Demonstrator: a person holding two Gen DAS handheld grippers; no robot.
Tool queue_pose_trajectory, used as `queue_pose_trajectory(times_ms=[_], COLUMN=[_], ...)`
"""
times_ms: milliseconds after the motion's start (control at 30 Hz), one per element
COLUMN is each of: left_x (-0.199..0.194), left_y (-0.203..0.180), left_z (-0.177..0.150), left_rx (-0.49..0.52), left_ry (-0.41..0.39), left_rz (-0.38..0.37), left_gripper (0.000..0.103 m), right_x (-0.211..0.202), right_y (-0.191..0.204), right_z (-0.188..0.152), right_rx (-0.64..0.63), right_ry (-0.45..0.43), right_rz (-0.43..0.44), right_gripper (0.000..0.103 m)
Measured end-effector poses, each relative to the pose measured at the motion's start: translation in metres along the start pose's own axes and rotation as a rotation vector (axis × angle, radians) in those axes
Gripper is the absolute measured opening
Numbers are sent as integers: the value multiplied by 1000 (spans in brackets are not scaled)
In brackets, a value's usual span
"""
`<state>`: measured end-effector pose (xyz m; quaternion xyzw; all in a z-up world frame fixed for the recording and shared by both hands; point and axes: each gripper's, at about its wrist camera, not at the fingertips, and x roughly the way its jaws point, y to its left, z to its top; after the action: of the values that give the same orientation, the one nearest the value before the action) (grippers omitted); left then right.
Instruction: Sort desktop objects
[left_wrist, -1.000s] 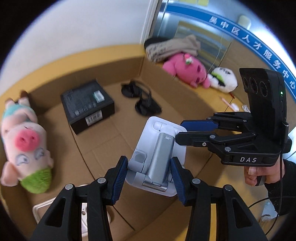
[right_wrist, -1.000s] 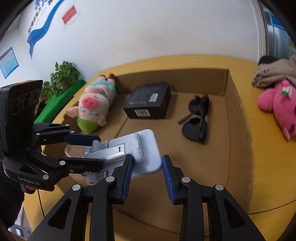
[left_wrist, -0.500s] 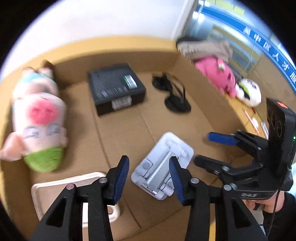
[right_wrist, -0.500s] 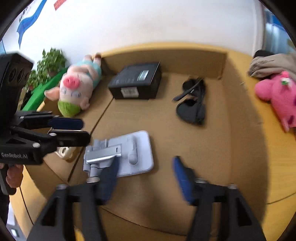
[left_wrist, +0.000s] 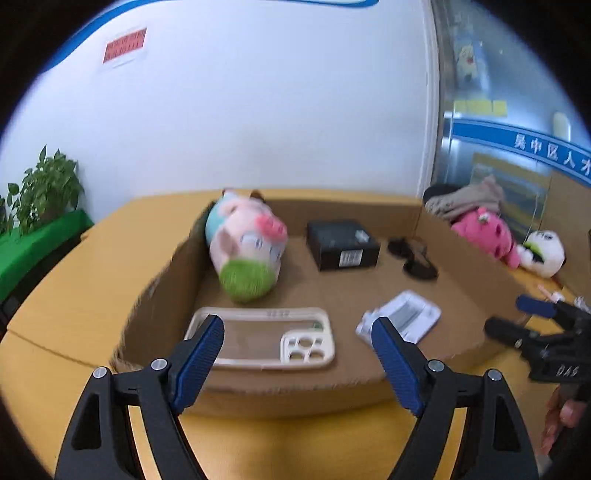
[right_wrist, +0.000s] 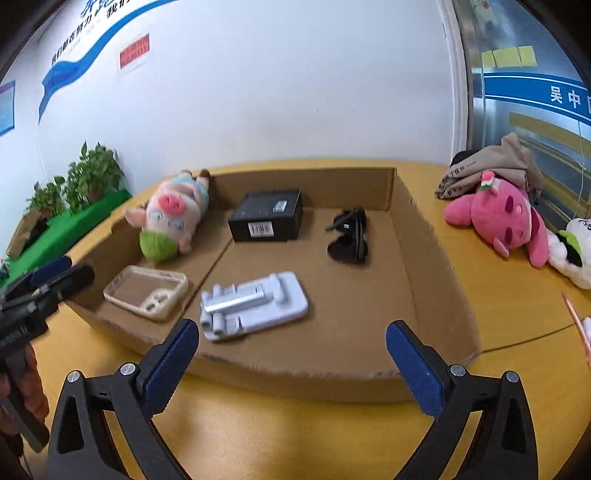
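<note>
Now both of your tools are empty: the left gripper (left_wrist: 297, 345) has its fingers spread wide, and the right gripper (right_wrist: 291, 349) is spread wide too, both above the yellow bench (right_wrist: 280, 432) on the near side of the cardboard tray (right_wrist: 424, 240). Inside the tray lie the white phone stand (right_wrist: 255, 301) near the front, the beige phone case (right_wrist: 146, 291) to its left, the plush pig (right_wrist: 168, 218) at the far left, the black box (right_wrist: 266, 220) and the sunglasses (right_wrist: 349, 236) at the far side. Outside, on the bench at the right, the pink plush (right_wrist: 506, 218) and a white plush (right_wrist: 574, 254) are, I think, not sorted yet. The risk I see is in the next reach: if you cross the tray low, a finger may catch its near wall and shift everything. Also, the two plush toys touch each other, so a wide grasp may drag both.
</note>
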<state>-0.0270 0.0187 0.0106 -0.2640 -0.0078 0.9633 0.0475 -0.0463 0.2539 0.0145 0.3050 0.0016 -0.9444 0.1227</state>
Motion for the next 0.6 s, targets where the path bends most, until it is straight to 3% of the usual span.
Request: queue_pose_trajectory(times_ms=[200, 367, 600], left_x=[-2, -1, 0], left_y=[-6, -7, -5], left_z=[-15, -14, -15], left_rx=[25, 24, 13], left_ry=[-77, -70, -61], left_rz=[44, 52, 53], left_gripper=[83, 85, 86], right_x=[3, -1, -1], right_y=[6, 9, 9], right_z=[-8, -18, -19], right_rx=[-24, -31, -30], right_ry=[-56, -133, -138], right_rz=[-50, -67, -62], right_gripper=[103, 103, 103])
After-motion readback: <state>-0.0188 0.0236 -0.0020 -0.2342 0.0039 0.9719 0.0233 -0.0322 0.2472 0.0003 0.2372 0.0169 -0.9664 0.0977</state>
